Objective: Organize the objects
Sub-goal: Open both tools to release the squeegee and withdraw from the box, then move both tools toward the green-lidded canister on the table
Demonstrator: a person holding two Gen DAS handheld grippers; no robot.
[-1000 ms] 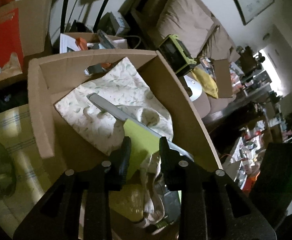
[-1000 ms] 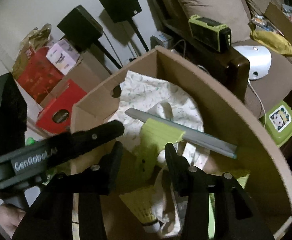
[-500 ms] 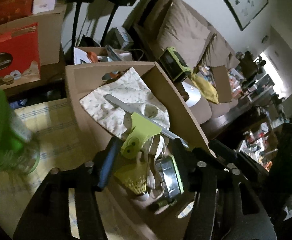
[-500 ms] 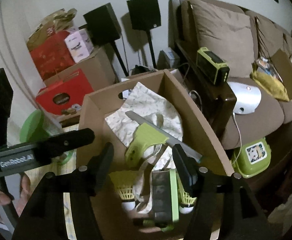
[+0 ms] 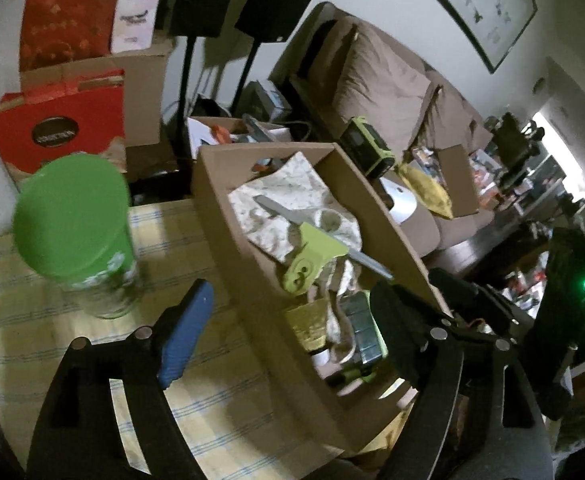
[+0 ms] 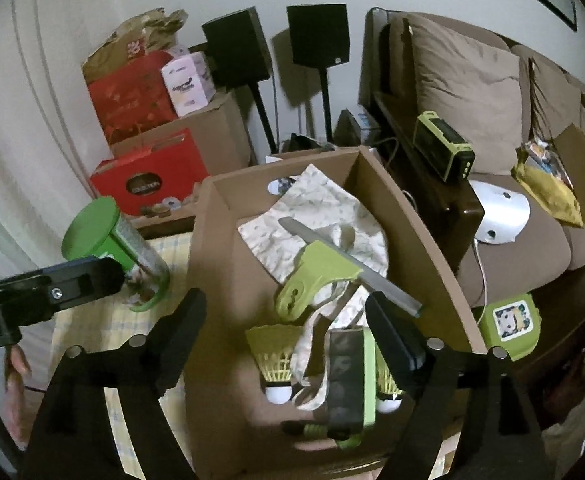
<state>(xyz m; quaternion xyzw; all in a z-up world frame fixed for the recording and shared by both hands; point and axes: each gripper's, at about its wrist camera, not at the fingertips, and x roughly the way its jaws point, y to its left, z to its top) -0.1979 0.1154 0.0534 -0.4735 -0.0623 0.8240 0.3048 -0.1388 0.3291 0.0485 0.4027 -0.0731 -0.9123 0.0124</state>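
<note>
- Cardboard box (image 5: pixel 220 216) (image 6: pixel 212 248): sitting on the table (image 5: pixel 20 320); taken as landmark.
- Green squeegee (image 5: pixel 312 256) (image 6: pixel 316 272): lying inside the box on a patterned cloth (image 5: pixel 292 192) (image 6: pixel 324 204), its grey blade slanting across; resting beyond both grippers' fingertips, touched by neither.
- Yellow shuttlecocks (image 6: pixel 274 356): lying at the box's near end, beside a black-and-green device (image 6: pixel 346 376).
- Green-lidded jar (image 5: pixel 76 232) (image 6: pixel 112 248): standing on the table left of the box.
- Left gripper (image 5: pixel 288 340): angling down over the box's near left wall; jaws opening, nothing pressed between them.
- Right gripper (image 6: pixel 288 336): angling down over the box's near end; jaws opening, holding nothing.
</note>
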